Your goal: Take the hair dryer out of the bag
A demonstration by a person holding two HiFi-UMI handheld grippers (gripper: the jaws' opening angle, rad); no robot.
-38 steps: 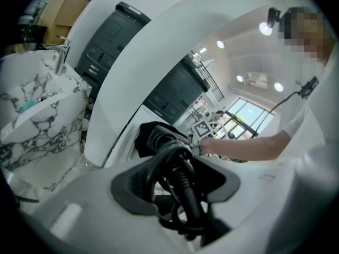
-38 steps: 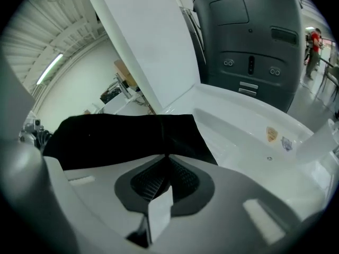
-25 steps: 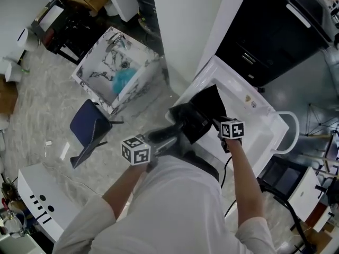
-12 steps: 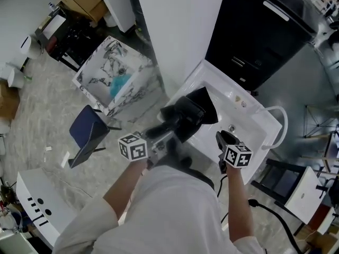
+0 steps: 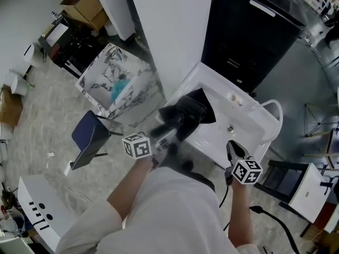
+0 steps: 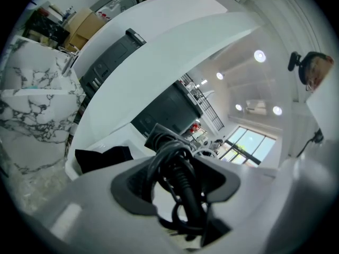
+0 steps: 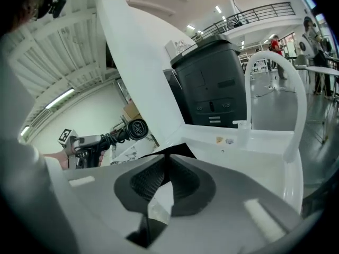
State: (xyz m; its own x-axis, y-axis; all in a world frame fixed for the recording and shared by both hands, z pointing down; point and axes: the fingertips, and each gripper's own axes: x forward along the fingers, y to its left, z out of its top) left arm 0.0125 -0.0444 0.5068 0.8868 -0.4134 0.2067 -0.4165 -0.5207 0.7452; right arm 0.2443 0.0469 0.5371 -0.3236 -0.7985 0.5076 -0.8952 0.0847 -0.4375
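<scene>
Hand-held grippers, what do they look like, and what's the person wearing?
The left hand-held gripper and the right hand-held gripper each have a light grey body with dark ribbed pads. Each carries a white cube with black square markers. The person wears white long sleeves.

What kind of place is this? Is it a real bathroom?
Probably a pretend washroom corner inside a big workshop hall. There is a white sink, but cardboard boxes sit nearby and a high balcony railing shows beyond.
</scene>
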